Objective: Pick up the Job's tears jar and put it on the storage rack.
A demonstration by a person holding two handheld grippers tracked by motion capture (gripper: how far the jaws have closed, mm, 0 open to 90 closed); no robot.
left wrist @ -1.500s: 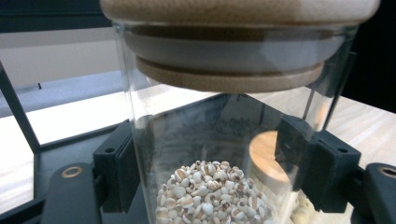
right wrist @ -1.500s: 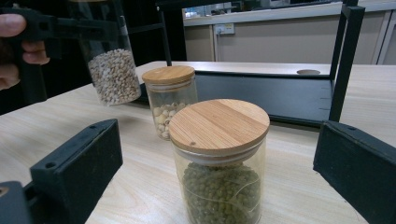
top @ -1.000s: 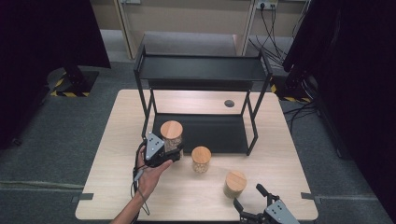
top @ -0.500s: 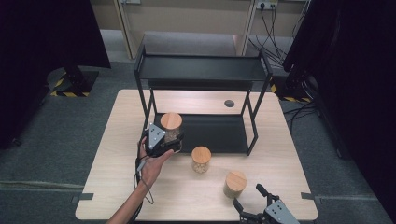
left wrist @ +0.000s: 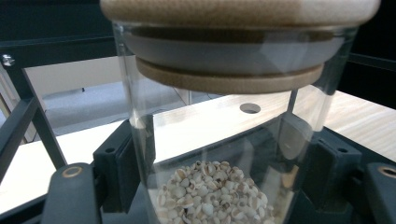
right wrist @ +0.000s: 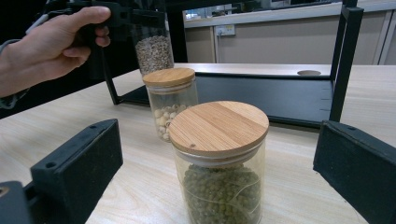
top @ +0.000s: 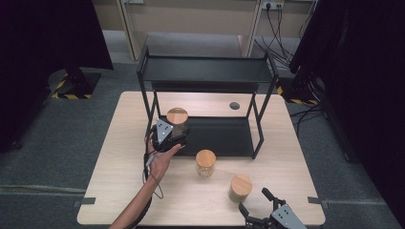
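Note:
A hand holds my left gripper (top: 175,134), which is shut on a glass jar of pale grains (top: 177,118) with a wooden lid, lifted at the front left corner of the black rack (top: 205,71). In the left gripper view that jar (left wrist: 210,186) stands upright between both pads, and in the right gripper view the held jar (right wrist: 152,51) hangs by the hand (right wrist: 51,46). A jar of white beans (top: 206,163) stands on the table in front of the rack. My right gripper (top: 255,201) is open at the front edge, just behind a jar of green beans (top: 240,188), whose lid (right wrist: 219,126) sits between the jaws without touching them.
The rack's lower shelf (top: 224,136) lies flat on the wooden table (top: 119,157), with bare black surface to the right of the held jar. Its upright posts (top: 258,129) stand at the corners. A round cable hole (top: 234,105) sits behind the rack.
The left hand has carried the grain jar away from the front of the table toward the rack's lower shelf. The right gripper and the two standing jars have stayed put.

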